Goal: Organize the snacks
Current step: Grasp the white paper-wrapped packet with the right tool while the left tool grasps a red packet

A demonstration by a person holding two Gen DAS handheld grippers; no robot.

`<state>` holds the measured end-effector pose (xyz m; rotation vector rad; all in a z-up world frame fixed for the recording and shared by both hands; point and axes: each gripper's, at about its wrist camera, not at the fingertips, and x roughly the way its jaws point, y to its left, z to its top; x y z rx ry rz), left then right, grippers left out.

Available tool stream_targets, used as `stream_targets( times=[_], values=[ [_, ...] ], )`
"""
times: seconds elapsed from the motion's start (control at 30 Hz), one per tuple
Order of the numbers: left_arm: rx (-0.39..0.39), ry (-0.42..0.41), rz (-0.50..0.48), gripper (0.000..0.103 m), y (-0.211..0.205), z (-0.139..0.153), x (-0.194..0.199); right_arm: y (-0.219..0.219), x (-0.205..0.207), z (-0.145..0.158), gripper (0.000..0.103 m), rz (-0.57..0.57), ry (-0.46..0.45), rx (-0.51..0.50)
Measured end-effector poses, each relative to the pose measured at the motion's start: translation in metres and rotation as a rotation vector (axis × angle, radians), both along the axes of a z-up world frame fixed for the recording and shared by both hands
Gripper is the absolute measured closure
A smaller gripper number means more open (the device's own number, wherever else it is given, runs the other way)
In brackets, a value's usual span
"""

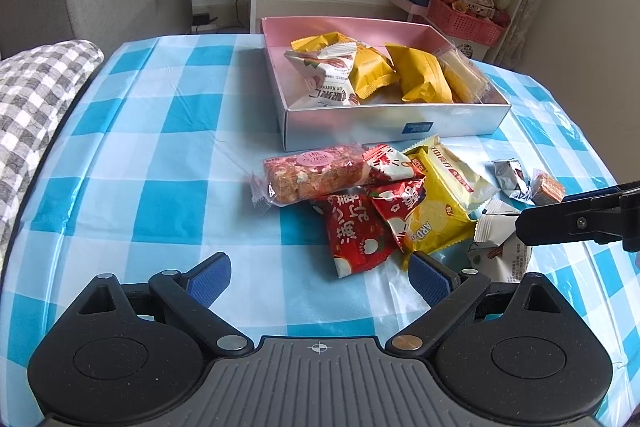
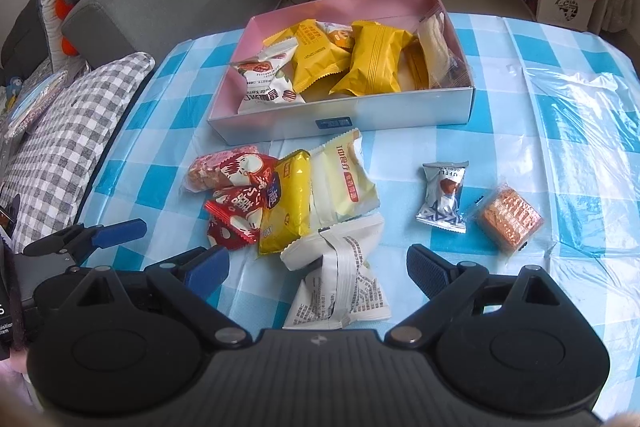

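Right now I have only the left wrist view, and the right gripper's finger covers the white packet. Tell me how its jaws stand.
Observer: The right gripper is open; the white packet lies between its fingers, not pinched.
Operator: Tell me whether the silver candy touches the orange square.
Observer: No. The silver candy and the orange square lie apart, with the tablecloth showing between them.
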<state>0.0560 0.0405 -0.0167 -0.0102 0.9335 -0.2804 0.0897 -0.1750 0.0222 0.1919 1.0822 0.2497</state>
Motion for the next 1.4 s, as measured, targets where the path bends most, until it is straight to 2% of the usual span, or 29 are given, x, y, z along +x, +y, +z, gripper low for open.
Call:
stream_targets(
  times=[0.3,0.4,0.53,0.63,0.83,1.0,1.1,1.23,1.4],
  values=[
    [-0.052,-0.025,-0.027,0.007,0.008,-0.007,0.004,0.003,-0.002,-0.015,0.013,0.014,0.045,-0.012],
    [-0.065,-0.038,-0.054,0.008,0.003,-0.008,0.007,0.003,-0.001,-0.021,0.019,0.019,0.056,-0.014],
    [-0.079,-0.049,-0.113,0.01,-0.008,-0.008,0.01,0.002,0.003,-0.031,0.031,0.024,0.076,-0.012],
    [-0.075,-0.064,-0.134,0.014,-0.015,-0.009,0.013,0.002,0.006,-0.038,0.046,0.032,0.091,-0.027],
    [-0.093,-0.113,-0.14,0.034,-0.026,-0.002,0.02,-0.001,0.009,-0.037,0.057,0.045,0.082,-0.037],
    [-0.113,-0.101,-0.162,0.058,-0.034,-0.001,0.03,-0.007,0.008,-0.032,0.065,0.05,0.07,-0.03],
    [-0.11,-0.085,-0.158,0.062,-0.038,-0.003,0.037,-0.011,0.008,-0.03,0.069,0.049,0.063,-0.022],
    [-0.094,-0.044,-0.146,0.064,-0.044,-0.008,0.045,-0.015,0.01,-0.03,0.069,0.05,0.065,-0.02],
    [-0.087,-0.009,-0.082,0.066,-0.046,-0.011,0.051,-0.021,0.01,-0.032,0.067,0.09,0.086,-0.001]
  ],
)
